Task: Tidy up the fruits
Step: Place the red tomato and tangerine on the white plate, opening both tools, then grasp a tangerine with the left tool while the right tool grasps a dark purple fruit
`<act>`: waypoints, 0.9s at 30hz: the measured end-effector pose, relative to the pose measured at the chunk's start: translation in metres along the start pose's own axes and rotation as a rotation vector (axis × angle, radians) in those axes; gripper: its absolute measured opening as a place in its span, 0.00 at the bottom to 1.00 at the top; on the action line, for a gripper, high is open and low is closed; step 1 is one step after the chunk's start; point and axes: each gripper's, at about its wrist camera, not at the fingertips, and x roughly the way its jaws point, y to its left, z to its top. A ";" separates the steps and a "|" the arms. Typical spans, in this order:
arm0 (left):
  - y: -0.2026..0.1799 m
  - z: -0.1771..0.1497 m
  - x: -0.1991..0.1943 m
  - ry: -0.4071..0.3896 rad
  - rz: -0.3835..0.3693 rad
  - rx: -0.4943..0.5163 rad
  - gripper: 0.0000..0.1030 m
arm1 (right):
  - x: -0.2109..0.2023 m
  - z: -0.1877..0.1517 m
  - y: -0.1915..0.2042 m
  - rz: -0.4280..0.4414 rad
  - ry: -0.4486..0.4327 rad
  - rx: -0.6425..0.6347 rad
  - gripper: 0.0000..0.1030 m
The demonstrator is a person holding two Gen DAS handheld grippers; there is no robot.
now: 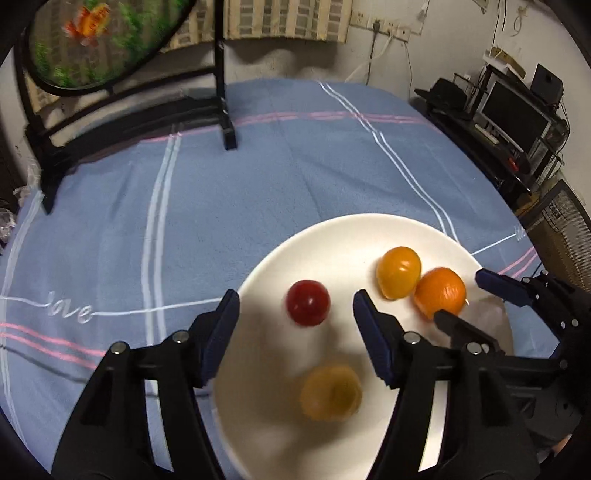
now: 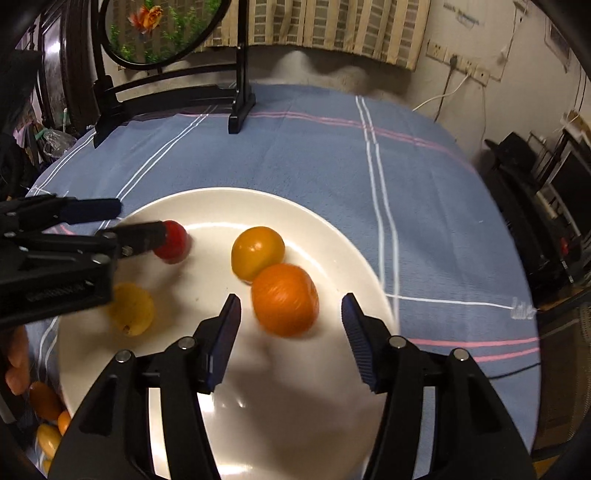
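Note:
A white plate holds a small red fruit, a yellow-orange fruit, an orange and a blurred yellow fruit. My left gripper is open over the plate, with the red fruit just ahead between its fingertips. My right gripper is open around the orange, not touching it. Each gripper shows in the other's view: the right one, the left one.
The plate lies on a blue cloth with white and pink stripes. A black stand with a round fish picture stands at the back left. Several small orange and yellow fruits lie off the plate at lower left. Shelves with electronics stand right.

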 end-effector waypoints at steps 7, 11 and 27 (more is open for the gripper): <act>-0.006 -0.056 -0.080 -0.073 -0.026 -0.005 0.67 | -0.065 -0.037 0.019 0.040 -0.065 -0.013 0.64; -0.013 -0.103 -0.119 -0.112 -0.032 0.002 0.70 | -0.098 -0.065 0.031 0.046 -0.091 -0.017 0.64; -0.008 -0.240 -0.187 -0.117 0.004 -0.042 0.75 | -0.161 -0.180 0.038 0.058 -0.061 0.070 0.65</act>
